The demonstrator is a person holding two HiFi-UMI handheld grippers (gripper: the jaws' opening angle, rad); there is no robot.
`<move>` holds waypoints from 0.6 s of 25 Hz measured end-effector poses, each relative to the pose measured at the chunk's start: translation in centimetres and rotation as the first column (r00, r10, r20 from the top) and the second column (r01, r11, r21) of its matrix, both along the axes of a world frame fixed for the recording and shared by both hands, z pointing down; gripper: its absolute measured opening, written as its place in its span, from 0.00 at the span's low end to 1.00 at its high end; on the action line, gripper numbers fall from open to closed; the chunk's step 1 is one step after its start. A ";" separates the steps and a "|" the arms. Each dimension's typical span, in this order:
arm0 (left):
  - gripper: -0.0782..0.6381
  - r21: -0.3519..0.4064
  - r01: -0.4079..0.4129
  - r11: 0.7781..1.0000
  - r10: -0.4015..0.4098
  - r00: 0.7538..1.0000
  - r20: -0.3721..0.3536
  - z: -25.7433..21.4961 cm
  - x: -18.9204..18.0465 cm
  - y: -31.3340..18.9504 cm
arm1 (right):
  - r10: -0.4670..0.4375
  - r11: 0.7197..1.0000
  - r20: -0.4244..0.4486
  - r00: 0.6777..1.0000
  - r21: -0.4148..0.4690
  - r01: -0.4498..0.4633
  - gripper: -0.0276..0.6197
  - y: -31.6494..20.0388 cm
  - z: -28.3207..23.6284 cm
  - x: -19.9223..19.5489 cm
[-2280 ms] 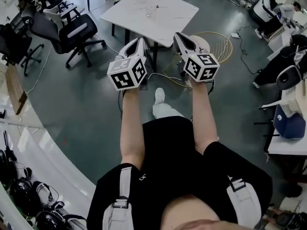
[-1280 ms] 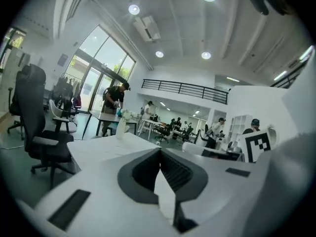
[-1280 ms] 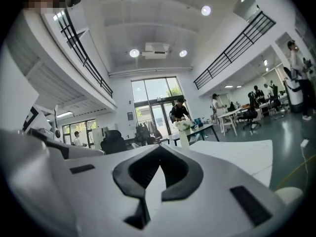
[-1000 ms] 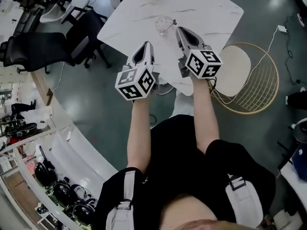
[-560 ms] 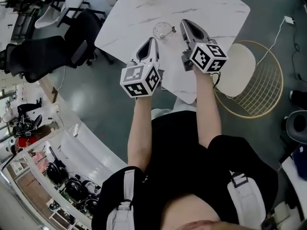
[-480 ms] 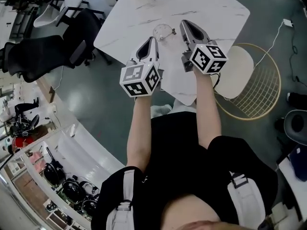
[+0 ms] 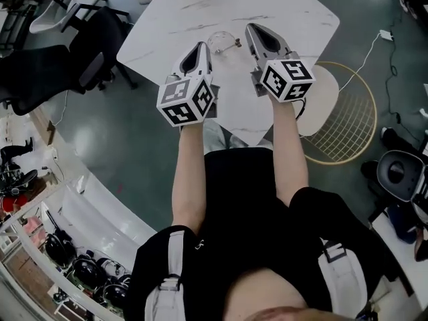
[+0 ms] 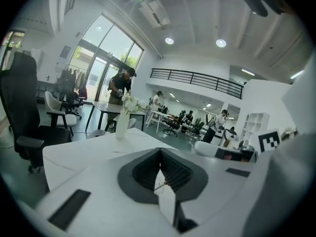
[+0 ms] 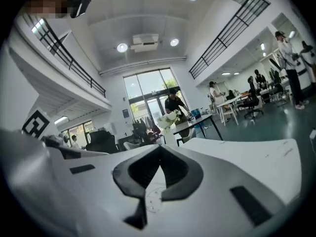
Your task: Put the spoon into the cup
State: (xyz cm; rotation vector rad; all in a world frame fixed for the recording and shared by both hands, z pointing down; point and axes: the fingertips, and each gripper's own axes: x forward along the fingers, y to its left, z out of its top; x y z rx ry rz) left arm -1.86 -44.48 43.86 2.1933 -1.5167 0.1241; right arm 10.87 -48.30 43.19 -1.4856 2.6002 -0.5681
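A clear glass cup (image 7: 219, 41) stands on the white marble table (image 7: 294, 5), between my two grippers. A thin spoon (image 7: 233, 43) shows at the cup's right side; I cannot tell whether it lies beside the cup or leans in it. My left gripper (image 7: 202, 45) is just left of the cup, over the table's near part, with its jaws together and nothing in them. My right gripper (image 7: 252, 28) is just right of the cup, also shut and empty. Below the left gripper's (image 8: 160, 151) and the right gripper's (image 9: 159, 147) tips, the cup (image 9: 152, 200) shows faintly.
A white vase of flowers (image 8: 122, 123) stands at the table's far edge. Black office chairs (image 7: 73, 65) are left of the table. A gold wire chair with a white seat (image 7: 334, 105) is on the right. People stand at desks farther back.
Both grippers have come forward over the table and now flank the cup. Their jaws stayed together throughout. The cup and spoon have not moved on the table.
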 end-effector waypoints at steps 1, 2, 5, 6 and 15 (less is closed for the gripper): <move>0.13 -0.004 0.007 1.000 -0.007 1.000 -0.008 0.1 -0.1 -0.1 | -0.001 1.000 -0.021 1.000 0.005 0.001 0.05 0.1 0.0 0.1; 0.13 -0.009 0.009 1.000 -0.009 1.000 -0.015 0.3 -0.1 -0.1 | 0.010 1.000 -0.035 0.999 0.004 -0.010 0.05 0.1 0.2 0.4; 0.13 -0.015 0.015 1.000 -0.015 1.000 -0.027 0.8 0.0 0.0 | 0.061 0.998 -0.062 0.996 0.010 -0.061 0.05 -0.5 0.7 1.5; 0.13 -0.016 0.020 1.000 -0.020 0.999 -0.028 1.0 -0.1 0.0 | 0.069 0.998 -0.078 0.995 0.017 -0.068 0.05 -0.7 0.9 1.6; 0.13 -0.036 0.076 0.996 -0.078 0.996 -0.038 2.3 -2.0 0.2 | 0.026 0.999 -0.200 0.980 0.045 -0.017 0.16 -1.6 2.9 0.1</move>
